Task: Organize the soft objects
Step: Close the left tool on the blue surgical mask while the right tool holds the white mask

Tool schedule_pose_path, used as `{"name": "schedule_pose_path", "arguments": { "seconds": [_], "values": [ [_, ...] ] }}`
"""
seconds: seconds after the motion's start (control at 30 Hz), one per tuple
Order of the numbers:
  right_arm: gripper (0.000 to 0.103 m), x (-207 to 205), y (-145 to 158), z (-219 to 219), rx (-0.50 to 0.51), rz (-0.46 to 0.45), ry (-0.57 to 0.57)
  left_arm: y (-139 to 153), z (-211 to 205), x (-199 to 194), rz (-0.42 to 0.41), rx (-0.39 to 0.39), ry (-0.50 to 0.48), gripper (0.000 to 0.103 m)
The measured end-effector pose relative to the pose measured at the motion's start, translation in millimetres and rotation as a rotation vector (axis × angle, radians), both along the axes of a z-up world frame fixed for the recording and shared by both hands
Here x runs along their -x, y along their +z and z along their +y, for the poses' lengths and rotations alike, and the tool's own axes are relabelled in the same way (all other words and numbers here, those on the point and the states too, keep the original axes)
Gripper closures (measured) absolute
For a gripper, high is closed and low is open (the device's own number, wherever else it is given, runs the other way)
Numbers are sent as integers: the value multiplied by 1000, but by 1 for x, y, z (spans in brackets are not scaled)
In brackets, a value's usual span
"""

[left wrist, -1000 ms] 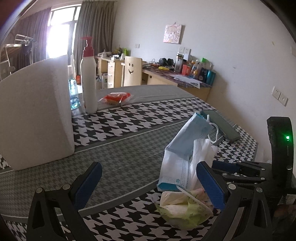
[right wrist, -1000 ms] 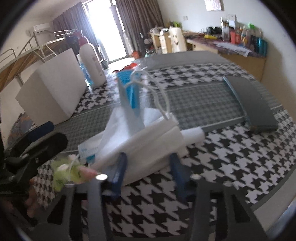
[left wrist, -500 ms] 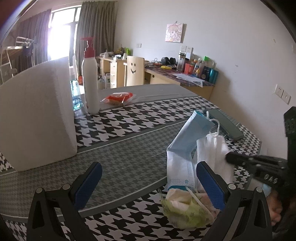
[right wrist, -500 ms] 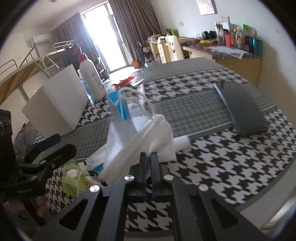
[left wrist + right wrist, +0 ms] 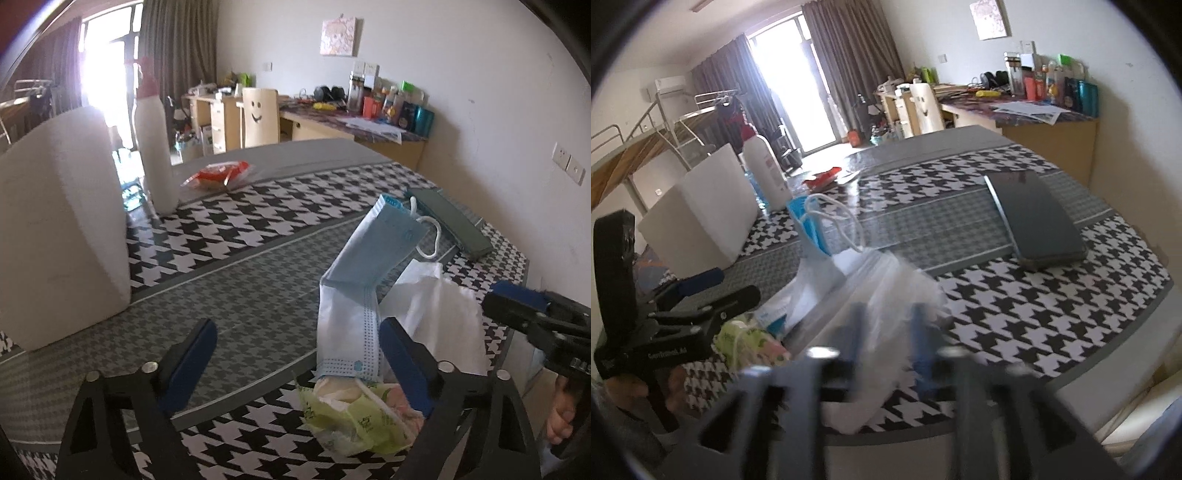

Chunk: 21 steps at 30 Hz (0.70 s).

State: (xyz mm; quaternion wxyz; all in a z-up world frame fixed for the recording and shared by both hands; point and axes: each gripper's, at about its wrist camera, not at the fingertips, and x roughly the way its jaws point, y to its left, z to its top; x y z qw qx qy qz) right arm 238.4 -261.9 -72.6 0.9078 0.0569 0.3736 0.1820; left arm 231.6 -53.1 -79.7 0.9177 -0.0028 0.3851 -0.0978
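A soft pile lies on the houndstooth table [image 5: 240, 229]: a blue face mask [image 5: 369, 266] standing up folded, a crumpled white tissue [image 5: 436, 306] and a green tissue pack [image 5: 354, 413]. My left gripper [image 5: 295, 362] hovers just before the pile, its jaws closing, with only the mask's lower end beside the right finger. My right gripper [image 5: 889, 338] is blurred and its jaws are opening. The white tissue [image 5: 886, 295] lies loosely between them. In the right wrist view the mask [image 5: 812, 229], the green pack [image 5: 746, 339] and the left gripper [image 5: 701, 295] show to the left.
A big white foam block [image 5: 55, 229] and a white pump bottle [image 5: 153, 140] stand at the left. A red packet [image 5: 218, 173] lies behind them. A dark grey flat case [image 5: 1034, 218] rests near the table's right edge. Desks and a chair are beyond.
The right gripper shut on the white tissue, drew back a little and has opened again. The left gripper crept nearer the pile and its jaws narrowed slightly.
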Motion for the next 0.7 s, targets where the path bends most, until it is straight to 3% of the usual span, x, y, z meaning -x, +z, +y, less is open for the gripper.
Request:
{"name": "schedule_pose_path", "arguments": {
  "seconds": [0.03, 0.27, 0.5, 0.6, 0.67, 0.7],
  "values": [
    [47, 2, 1, -2, -8, -20, -4, -2, -1, -2, 12, -3, -3, 22],
    [46, 1, -2, -7, -17, -19, 1, -14, -10, -15, 88, 13, -34, 39],
    [46, 1, -8, -6, -31, -2, 16, -21, -22, -23, 121, 10, -56, 49],
    [46, 1, -11, -5, -27, 7, 22, -23, -26, -23, 120, -7, -65, 61],
    [43, 3, -13, -2, -16, 6, 28, -23, -28, -23, 117, -17, -65, 82],
    [42, 4, -13, -1, -14, 5, 31, -23, -29, -23, 113, -19, -63, 84]
  ]
}}
